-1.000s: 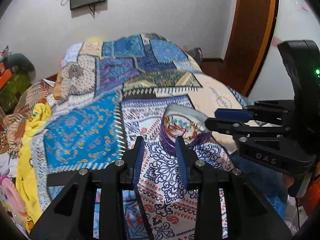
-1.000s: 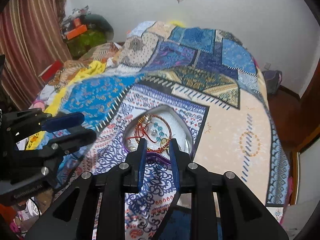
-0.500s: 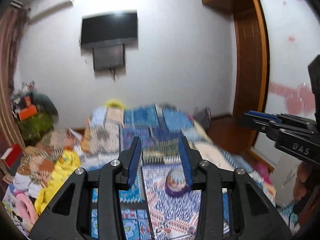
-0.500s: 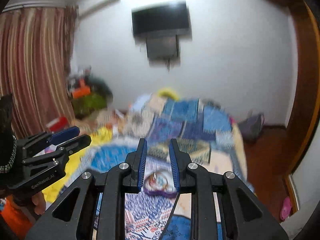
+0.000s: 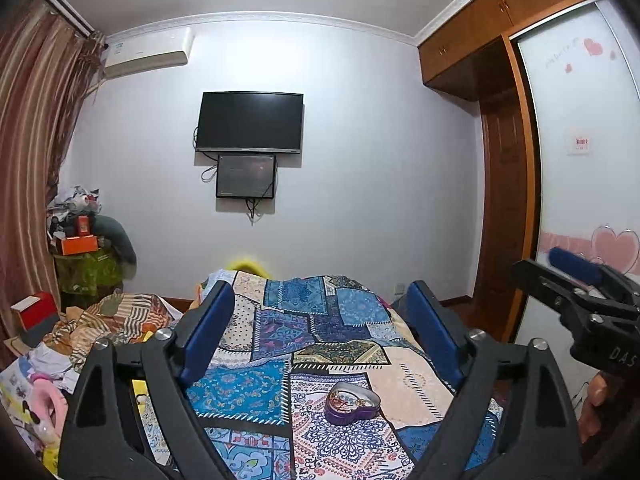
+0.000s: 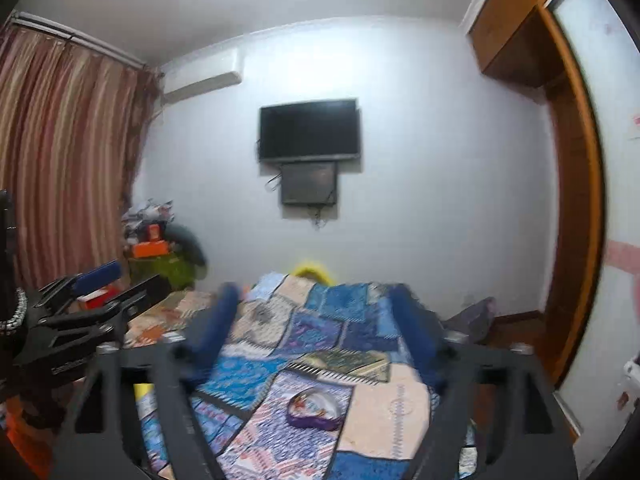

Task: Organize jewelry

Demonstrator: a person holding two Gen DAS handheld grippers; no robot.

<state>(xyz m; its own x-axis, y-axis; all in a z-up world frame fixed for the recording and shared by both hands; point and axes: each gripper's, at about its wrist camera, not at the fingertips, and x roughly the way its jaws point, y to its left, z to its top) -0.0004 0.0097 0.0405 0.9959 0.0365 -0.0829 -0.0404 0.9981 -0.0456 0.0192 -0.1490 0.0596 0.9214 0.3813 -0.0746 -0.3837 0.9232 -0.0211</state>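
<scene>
A purple heart-shaped tin (image 5: 351, 402) holding beaded jewelry sits open on the patchwork bedspread (image 5: 320, 340); it also shows in the right wrist view (image 6: 314, 407). My left gripper (image 5: 320, 320) is open wide and empty, held well back from and above the tin. My right gripper (image 6: 316, 320) is open wide and empty, also pulled back from the tin; its view is blurred. The right gripper appears at the right edge of the left wrist view (image 5: 576, 292), and the left gripper at the left of the right wrist view (image 6: 92, 304).
A TV (image 5: 249, 122) hangs on the far wall. Piled clothes and boxes (image 5: 76, 320) lie left of the bed. A wooden wardrobe with a sliding door (image 5: 580, 200) stands on the right. Striped curtains (image 6: 68, 160) hang on the left.
Both grippers pulled up and back from the tin, and both opened wide from nearly closed. The tin now looks small and farther away.
</scene>
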